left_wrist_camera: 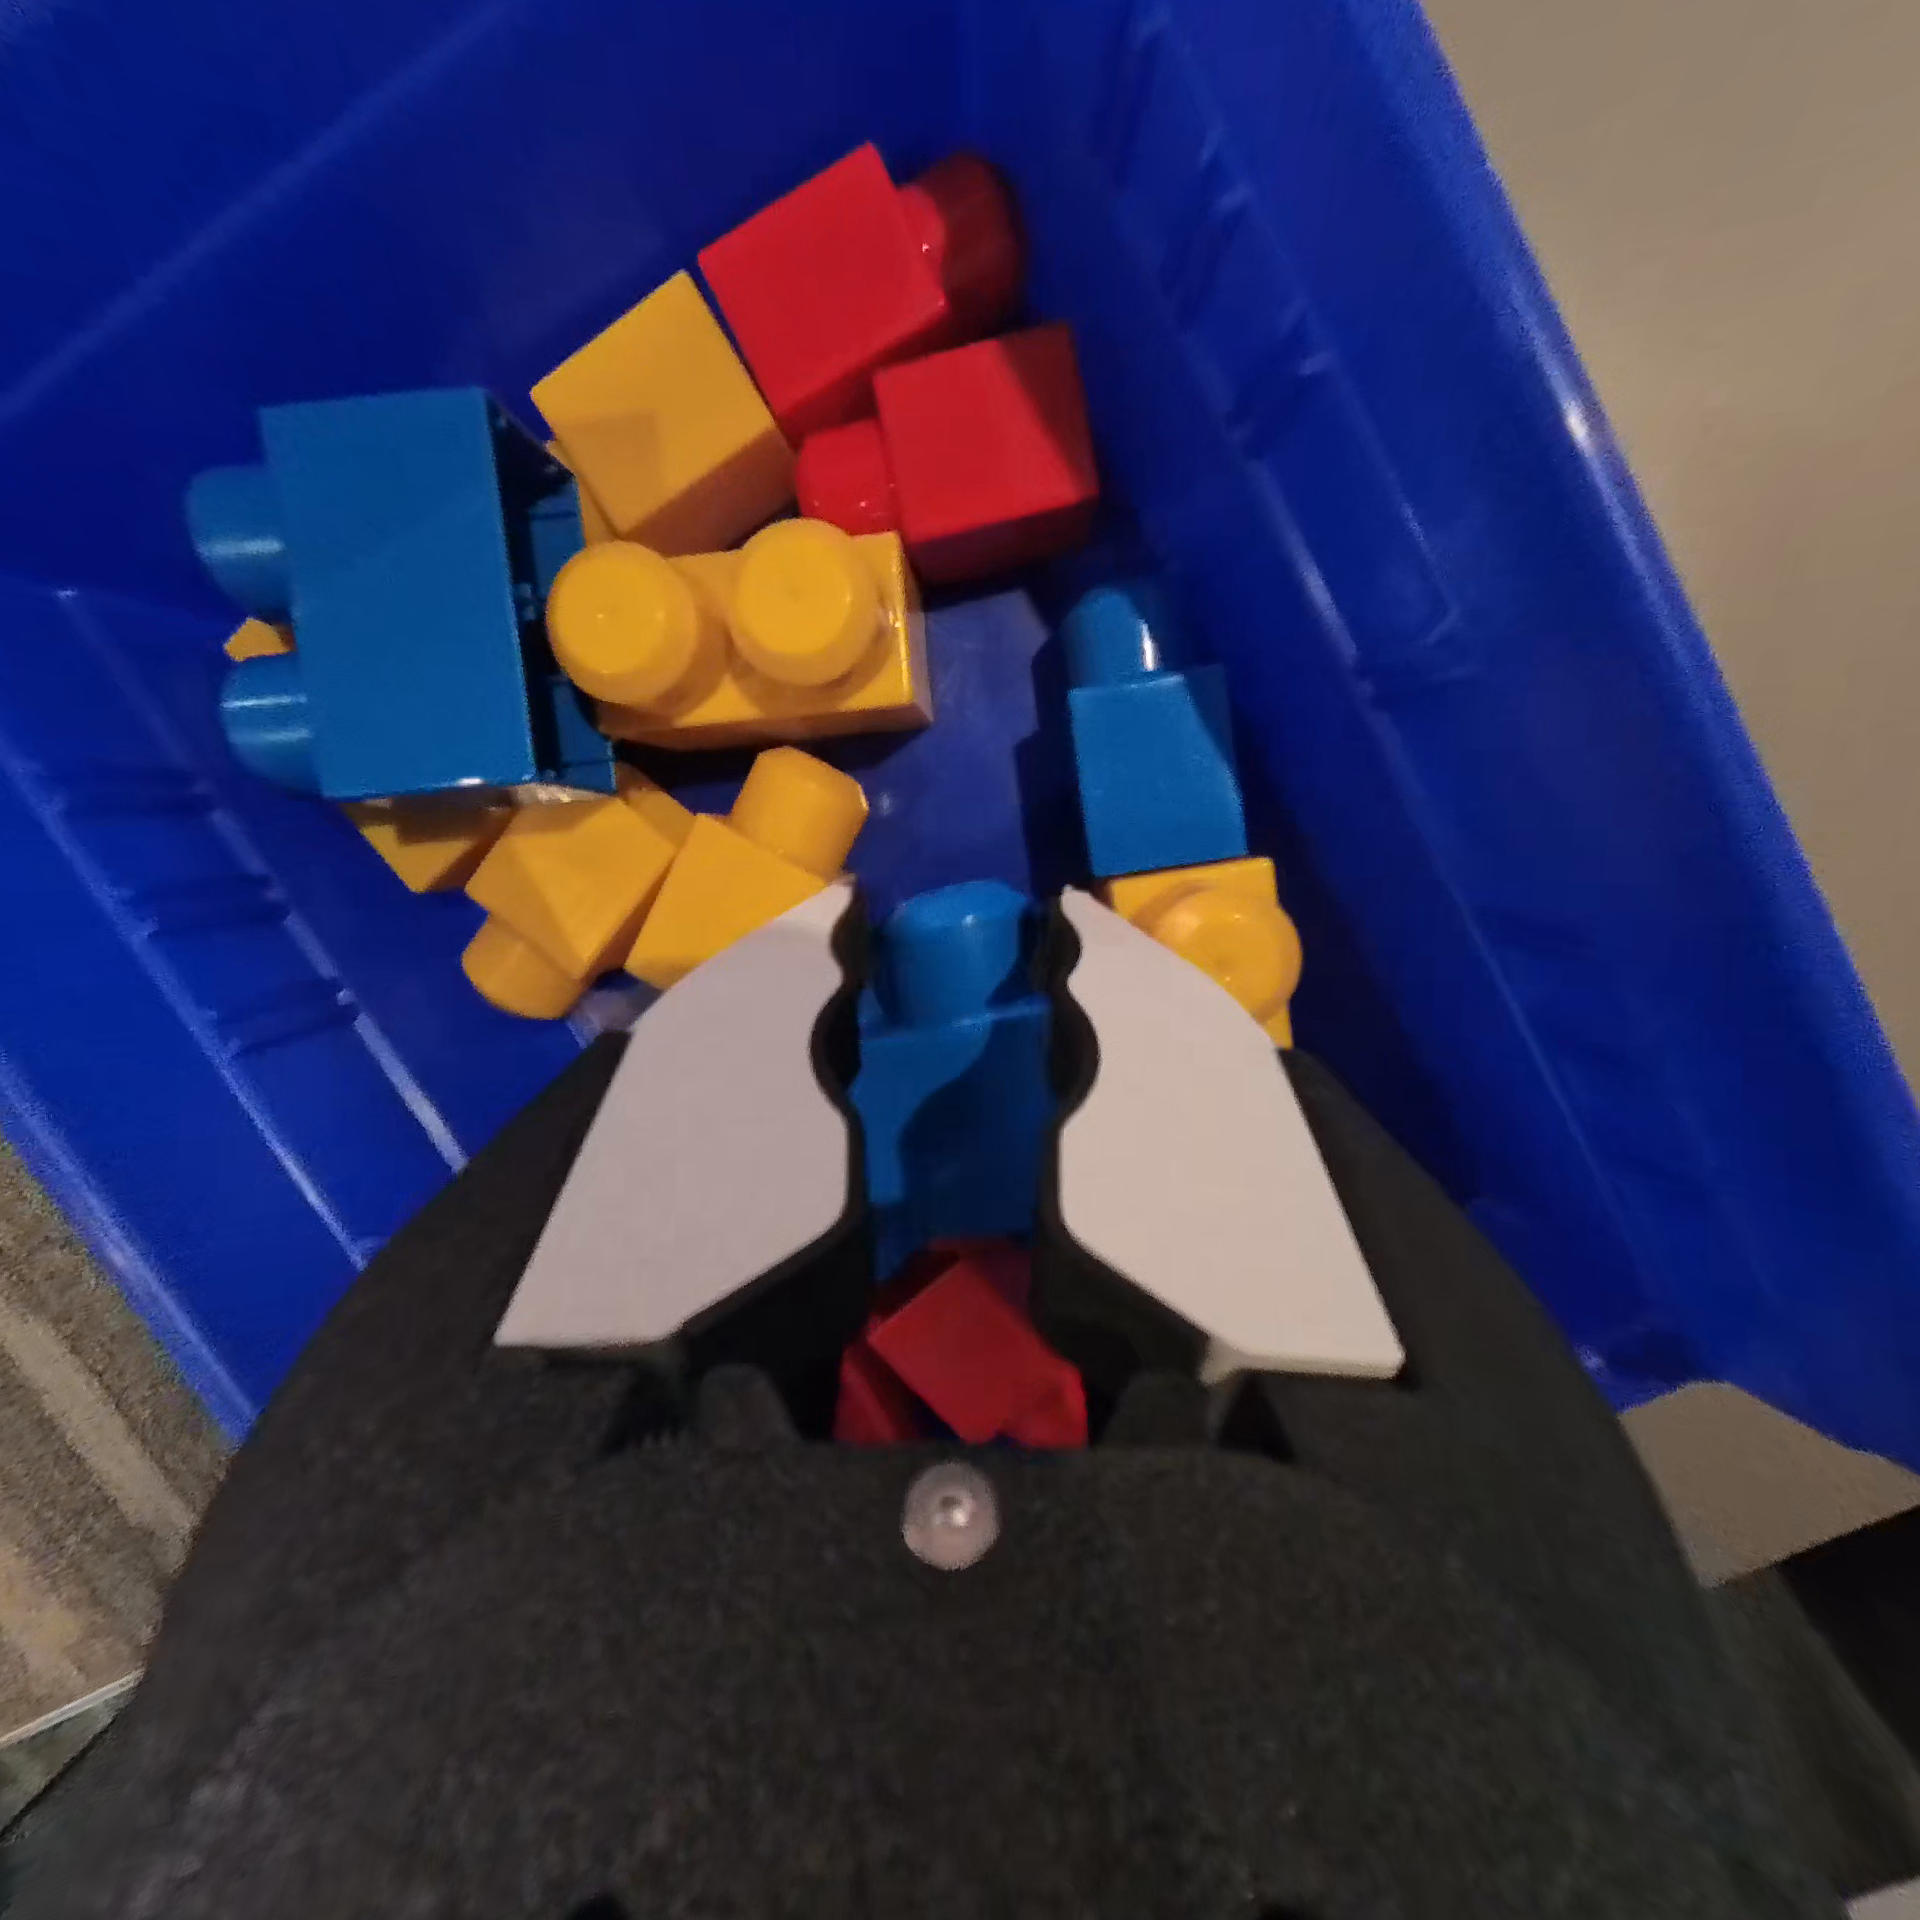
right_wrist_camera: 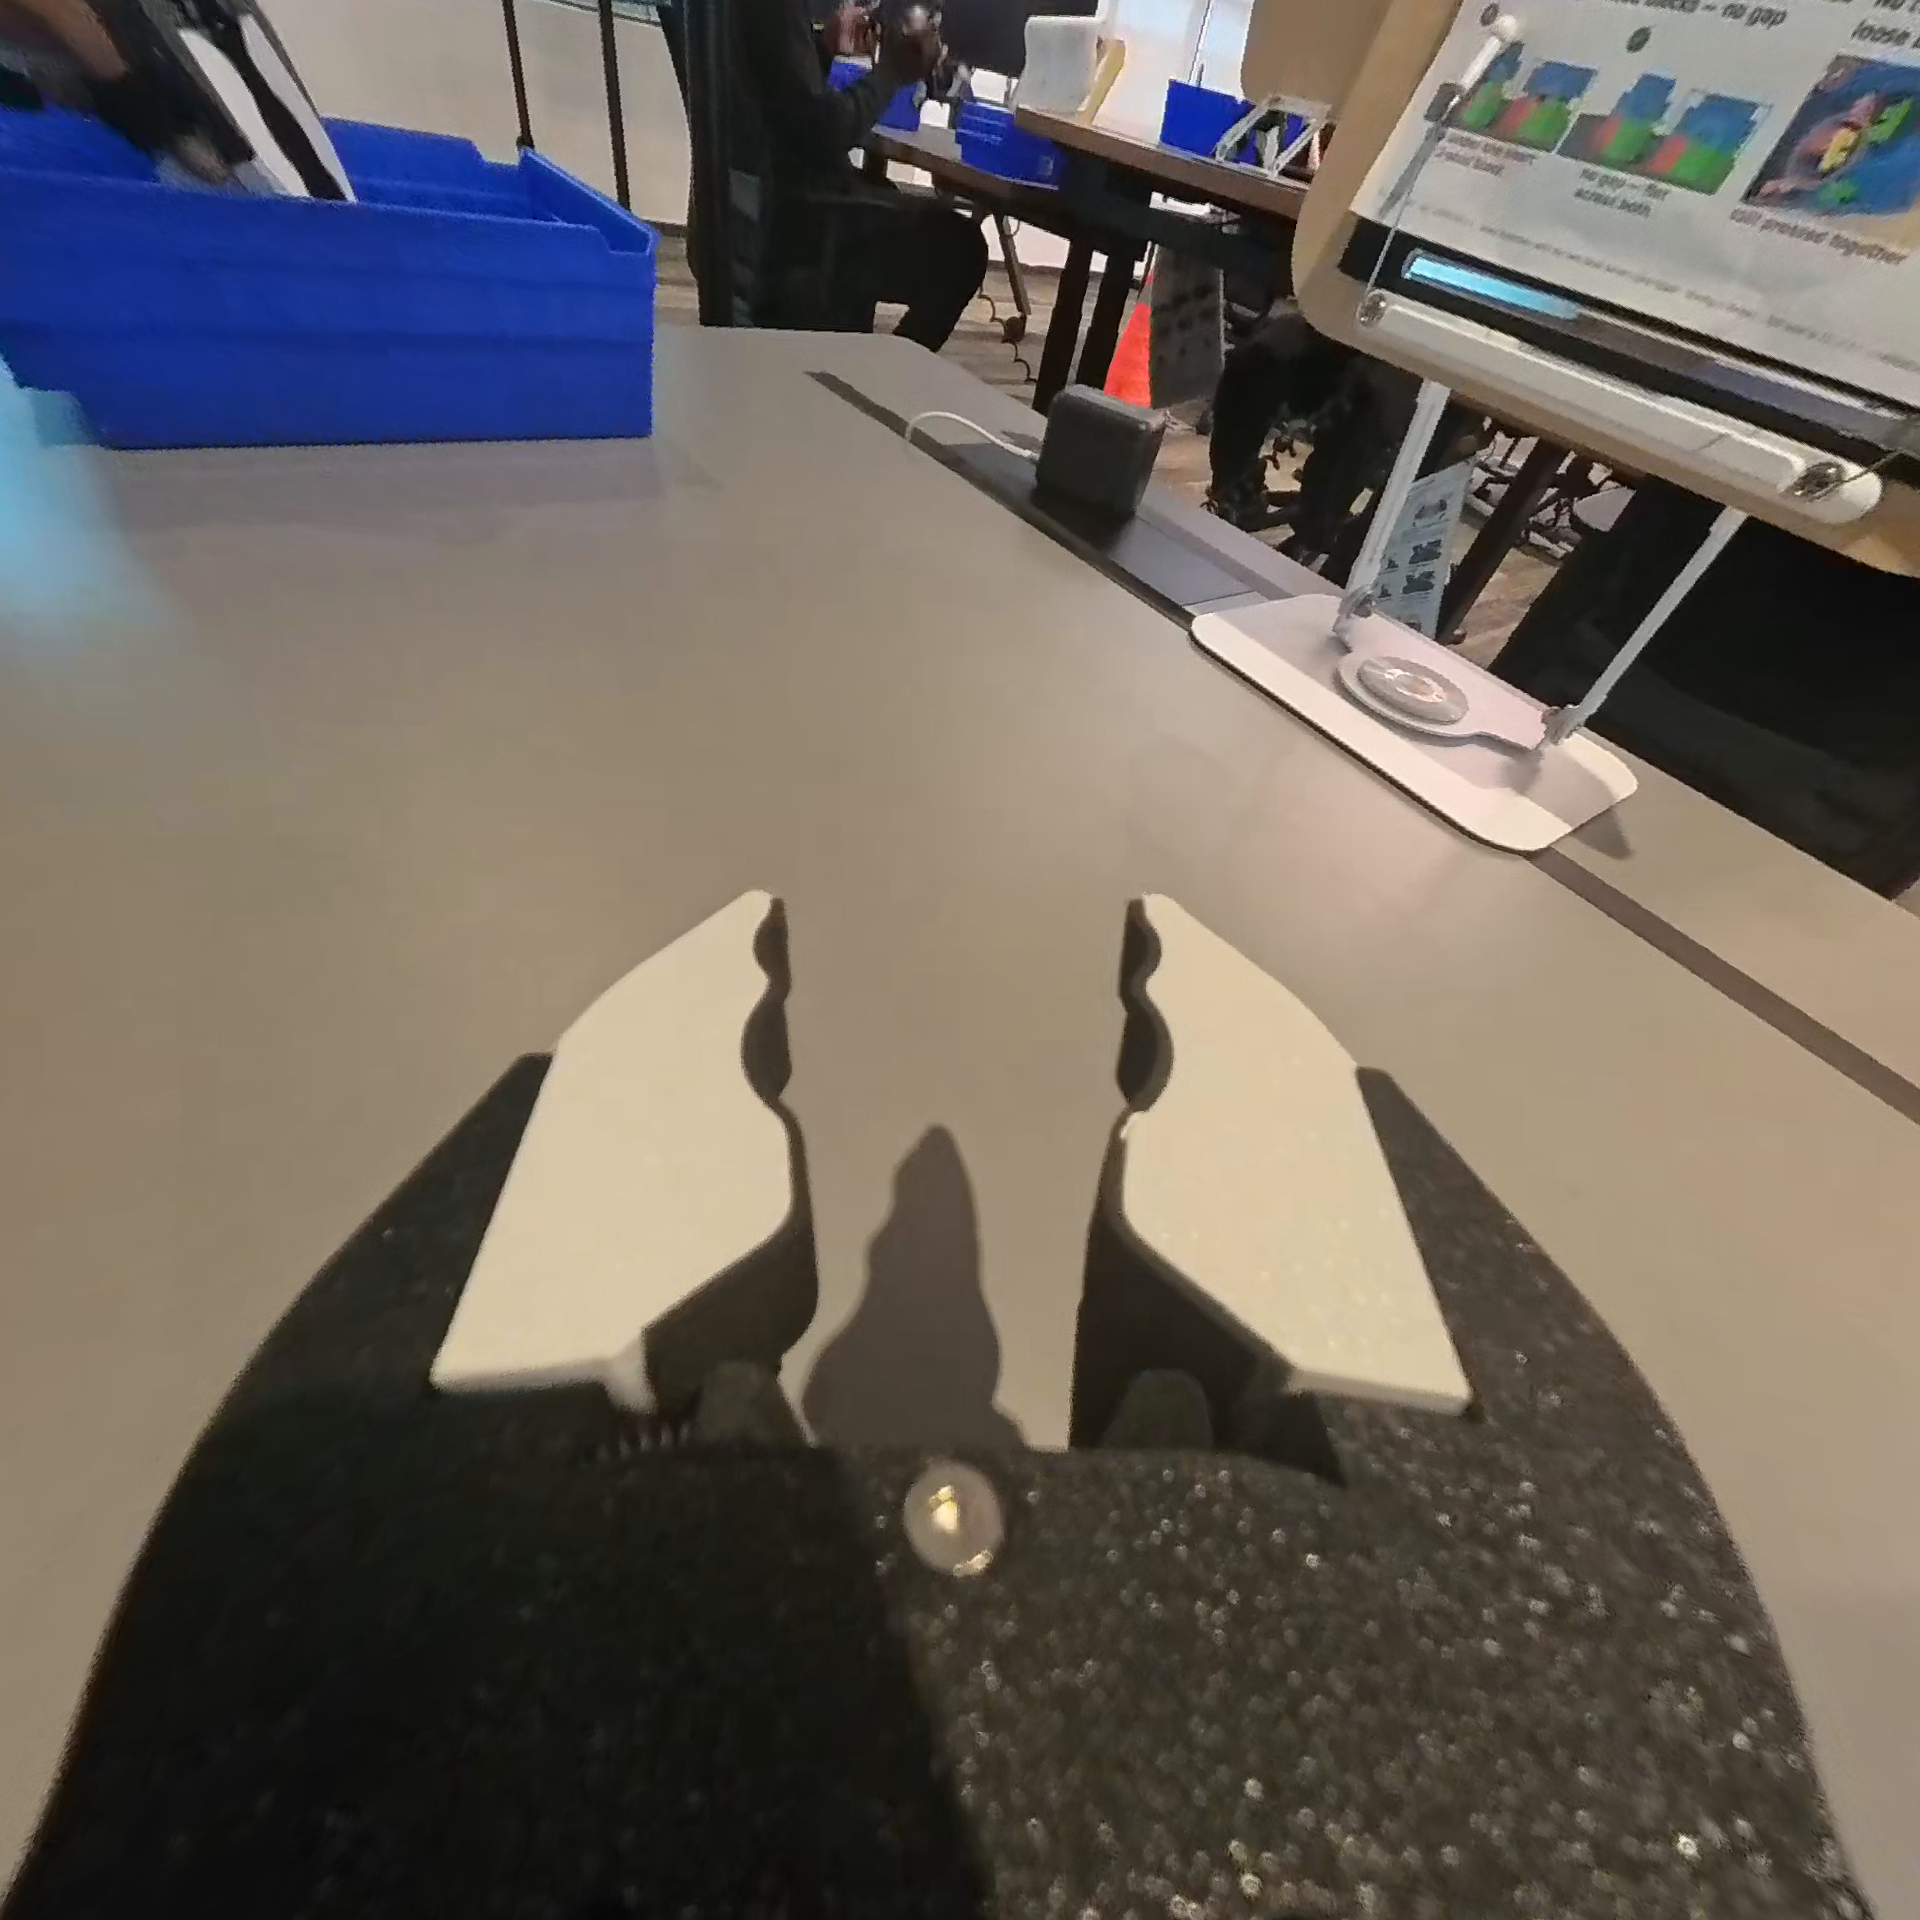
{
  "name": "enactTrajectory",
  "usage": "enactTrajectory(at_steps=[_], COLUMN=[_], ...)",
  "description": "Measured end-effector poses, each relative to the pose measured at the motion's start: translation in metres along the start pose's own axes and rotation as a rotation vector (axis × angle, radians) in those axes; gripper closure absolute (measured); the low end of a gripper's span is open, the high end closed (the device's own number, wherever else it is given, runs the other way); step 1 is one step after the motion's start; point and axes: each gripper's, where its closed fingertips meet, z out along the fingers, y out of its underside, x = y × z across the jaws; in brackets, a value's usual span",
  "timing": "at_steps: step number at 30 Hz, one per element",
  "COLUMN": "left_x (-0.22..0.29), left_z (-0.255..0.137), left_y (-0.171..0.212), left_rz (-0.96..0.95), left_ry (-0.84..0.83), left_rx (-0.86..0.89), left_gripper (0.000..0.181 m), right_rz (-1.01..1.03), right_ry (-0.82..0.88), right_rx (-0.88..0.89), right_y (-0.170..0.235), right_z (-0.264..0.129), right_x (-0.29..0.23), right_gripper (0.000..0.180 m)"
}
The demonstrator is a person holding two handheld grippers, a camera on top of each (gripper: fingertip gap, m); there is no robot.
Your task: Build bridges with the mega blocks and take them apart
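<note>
The left gripper (left_wrist_camera: 951, 935) reaches down into a blue plastic bin (left_wrist_camera: 1455, 520) and pinches a small blue block (left_wrist_camera: 951, 1091) between its two pale fingers, the block's single stud pointing away from the wrist. The bin holds the rest of the blocks: a loose heap of yellow blocks (left_wrist_camera: 727, 634), red blocks (left_wrist_camera: 894, 343) and a larger blue block (left_wrist_camera: 405, 592) toward its far wall, another small blue block (left_wrist_camera: 1148, 748) along its right wall, and a red block (left_wrist_camera: 956, 1340) directly under the held one. The grip looks to sit on the block's smooth sides, so it could twist or slip out on lifting, and it might snag the red block beneath or knock against the bin's steep wall. The right gripper (right_wrist_camera: 951, 935) hovers low over the grey desk (right_wrist_camera: 520, 779), fingers spread, holding nothing. The bin stands near the desk's far left corner. A small black cube with a white cable (right_wrist_camera: 1096, 447) sits in a dark strip by the far edge, and a white stand (right_wrist_camera: 1413, 717) at the right edge props up a screen (right_wrist_camera: 1662, 156). Behind are more tables, bins and a seated person (right_wrist_camera: 831, 208).
</note>
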Motion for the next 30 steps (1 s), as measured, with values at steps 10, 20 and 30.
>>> enactTrajectory(at_steps=[10,20,30], left_x=[-0.001,0.02,0.023], left_z=[-0.066,-0.049,-0.029], left_y=[0.056,0.103,0.129], left_rz=[-0.197,-0.404,-0.473], left_ry=[-0.108,-0.027,-0.05], left_rx=[0.055,-0.121,-0.391], left_gripper=[0.133,0.13,0.132], right_rz=[0.022,0.013,0.023], right_ry=[0.02,-0.01,0.011], right_rx=[0.026,0.039,0.057], right_y=[0.002,0.001,0.004], right_z=[-0.004,0.005,-0.003], right_x=[0.006,0.004,0.009], right_gripper=[0.118,0.118,0.118])
